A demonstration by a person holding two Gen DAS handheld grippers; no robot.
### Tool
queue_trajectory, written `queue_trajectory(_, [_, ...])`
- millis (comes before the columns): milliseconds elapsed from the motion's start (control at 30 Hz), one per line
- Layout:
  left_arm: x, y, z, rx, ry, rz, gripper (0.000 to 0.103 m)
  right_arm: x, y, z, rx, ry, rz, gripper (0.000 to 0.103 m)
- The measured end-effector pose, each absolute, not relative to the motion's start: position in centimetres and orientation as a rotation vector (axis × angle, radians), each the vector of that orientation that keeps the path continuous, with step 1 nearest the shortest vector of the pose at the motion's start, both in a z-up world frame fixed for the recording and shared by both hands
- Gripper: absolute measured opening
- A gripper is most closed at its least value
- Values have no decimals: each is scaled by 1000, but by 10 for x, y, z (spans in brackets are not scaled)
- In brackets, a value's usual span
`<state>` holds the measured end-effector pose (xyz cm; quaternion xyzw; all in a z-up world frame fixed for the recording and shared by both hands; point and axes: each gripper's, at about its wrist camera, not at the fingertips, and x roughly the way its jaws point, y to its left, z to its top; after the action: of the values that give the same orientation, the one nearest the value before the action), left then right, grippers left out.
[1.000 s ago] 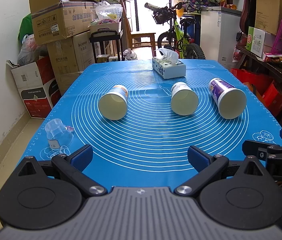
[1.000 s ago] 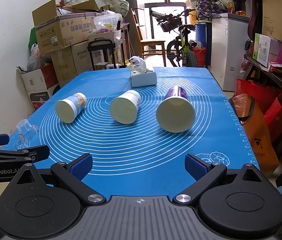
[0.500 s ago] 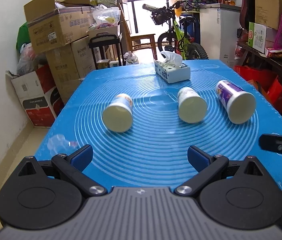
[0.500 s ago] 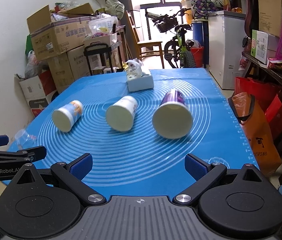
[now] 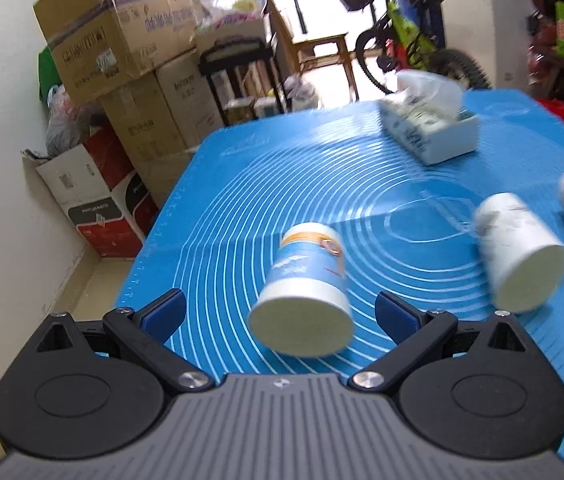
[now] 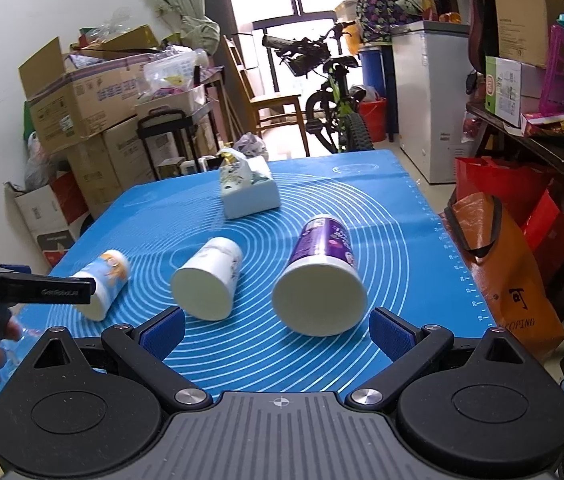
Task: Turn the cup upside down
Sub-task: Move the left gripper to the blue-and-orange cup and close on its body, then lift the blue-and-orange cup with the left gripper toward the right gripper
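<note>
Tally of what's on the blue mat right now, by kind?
Paper cups lying on their sides: 3 (light blue cup, white cup, purple cup)
Tissue box: 1
Total: 4

The left gripper (image 5: 280, 314) has advanced across the blue mat (image 5: 266, 184) toward the blue-and-orange cup (image 5: 307, 280). This cup previously lay well ahead of the open fingers; its mouth now sits between the blue fingertip pads (image 5: 162, 314), not touching either. The left wrist view has tilted and is motion-blurred.

The right gripper (image 6: 278, 332) has also advanced. The purple cup (image 6: 321, 276) now lies just ahead of its open fingers, its mouth near the pad line. In the right wrist view, the left gripper now overlaps the blue-and-orange cup, where it earlier stood at the mat's near edge.
</note>
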<state>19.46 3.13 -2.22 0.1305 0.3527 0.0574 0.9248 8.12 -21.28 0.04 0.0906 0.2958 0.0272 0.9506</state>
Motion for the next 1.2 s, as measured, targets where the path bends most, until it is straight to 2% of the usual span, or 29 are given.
queue_trajectory(167, [222, 36, -44, 260, 791, 119, 97, 92, -217, -12, 193, 625, 44, 98])
queue_trajectory(267, [230, 38, -52, 234, 830, 108, 86, 96, -219, -17, 194, 639, 37, 98])
queue_trajectory(333, [233, 39, -55, 218, 847, 98, 83, 98, -220, -20, 196, 644, 33, 98])
queue_trajectory(367, [234, 40, -57, 214, 849, 97, 73, 99, -220, -21, 196, 646, 32, 98])
queue_trajectory(400, [234, 40, -58, 211, 857, 94, 70, 99, -220, -22, 196, 648, 31, 98])
queue_trajectory(700, [225, 38, -43, 177, 839, 79, 67, 95, -219, -22, 191, 646, 31, 98])
queue_trajectory(1000, [153, 8, -8, 114, 791, -40, 67, 76, -215, -11, 189, 630, 46, 98])
queue_trajectory(1200, [112, -17, -12, 48, 814, -106, 68, 60, -213, -10, 174, 635, 51, 98])
